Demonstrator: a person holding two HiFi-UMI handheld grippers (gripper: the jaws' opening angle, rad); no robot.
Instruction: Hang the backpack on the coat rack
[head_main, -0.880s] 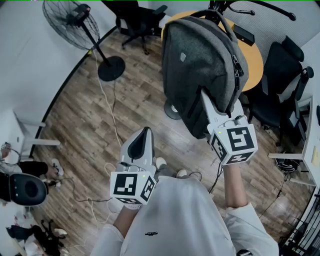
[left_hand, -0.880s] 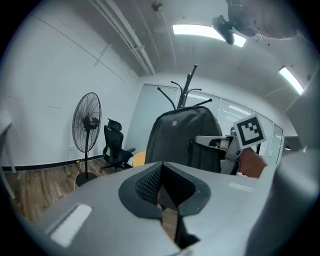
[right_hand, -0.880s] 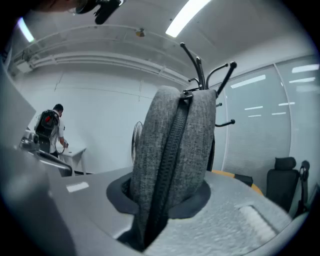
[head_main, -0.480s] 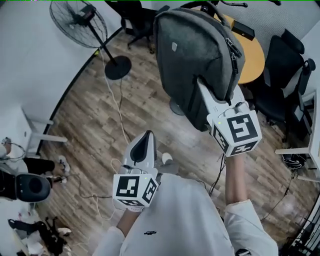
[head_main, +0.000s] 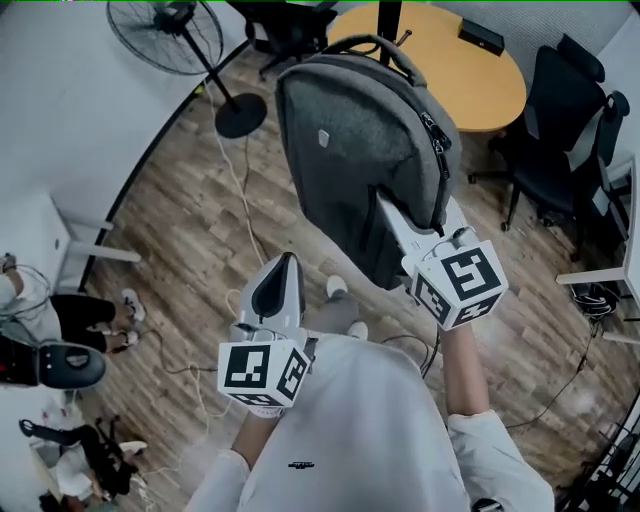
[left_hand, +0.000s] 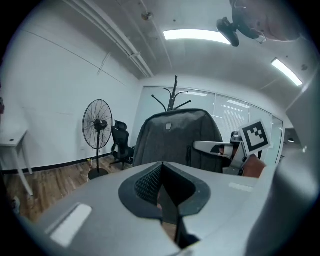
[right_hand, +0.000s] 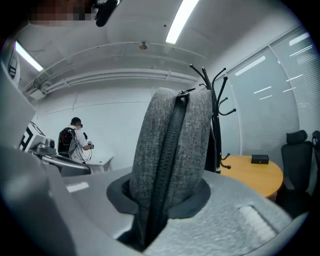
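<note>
In the head view the grey fabric backpack (head_main: 350, 150) covers nearly all of the black coat rack (head_main: 388, 18). Only a short piece of pole shows at the picture's top edge. Whether the backpack's top handle (head_main: 385, 48) sits on a hook cannot be told. The backpack also hides the jaw tips of the right gripper (head_main: 405, 215) and the near edge of the round wooden table (head_main: 480, 85). The black pedestal fan (head_main: 165, 30) is cut off by the top edge, and a person (head_main: 75, 325) by the left edge.

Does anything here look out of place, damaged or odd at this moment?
Only the floor: loose white cables trail over it from the fan towards the person's feet, a tripping risk. The backpack, clamped at its zipped edge by the right gripper, looks undamaged.
</note>
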